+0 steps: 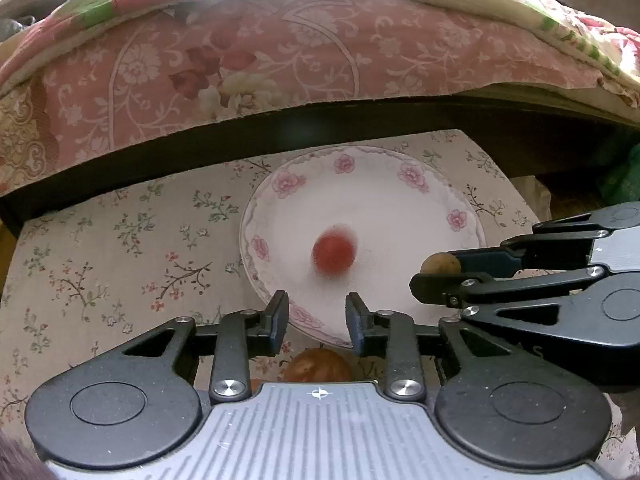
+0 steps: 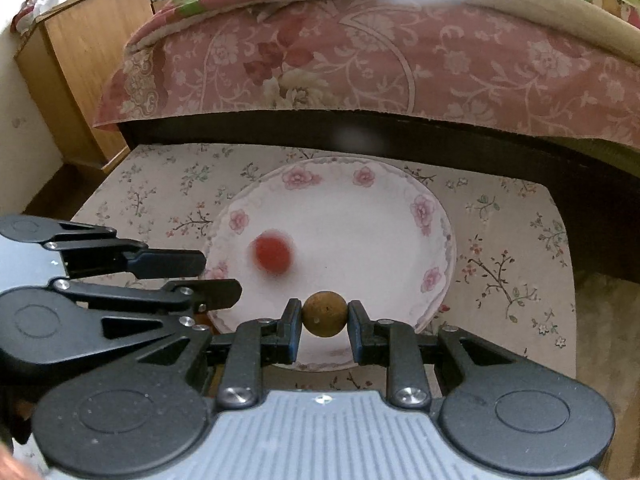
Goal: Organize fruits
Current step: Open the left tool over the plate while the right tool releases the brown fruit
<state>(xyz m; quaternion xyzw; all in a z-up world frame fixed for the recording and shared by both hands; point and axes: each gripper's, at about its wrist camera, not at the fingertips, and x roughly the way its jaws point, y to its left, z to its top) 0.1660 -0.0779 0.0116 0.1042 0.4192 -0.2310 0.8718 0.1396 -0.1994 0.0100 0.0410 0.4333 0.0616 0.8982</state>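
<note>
I see the small brown round fruit (image 2: 324, 314) pinched squarely between my right gripper's (image 2: 324, 322) fingertips, just over the near rim of the flowered plate (image 2: 400, 216). A blurred red fruit (image 2: 273, 256) sits in the plate's well, ahead of my left gripper (image 1: 317, 320), whose jaws are parted and hold nothing. Another brownish fruit (image 1: 319, 365) lies on the floral cloth (image 1: 120, 240) just under the left fingers.

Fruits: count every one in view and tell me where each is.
3. A red fruit on the plate; a brown fruit in the right hand-held gripper; another brownish fruit under the left hand-held gripper. More may be hidden.
</note>
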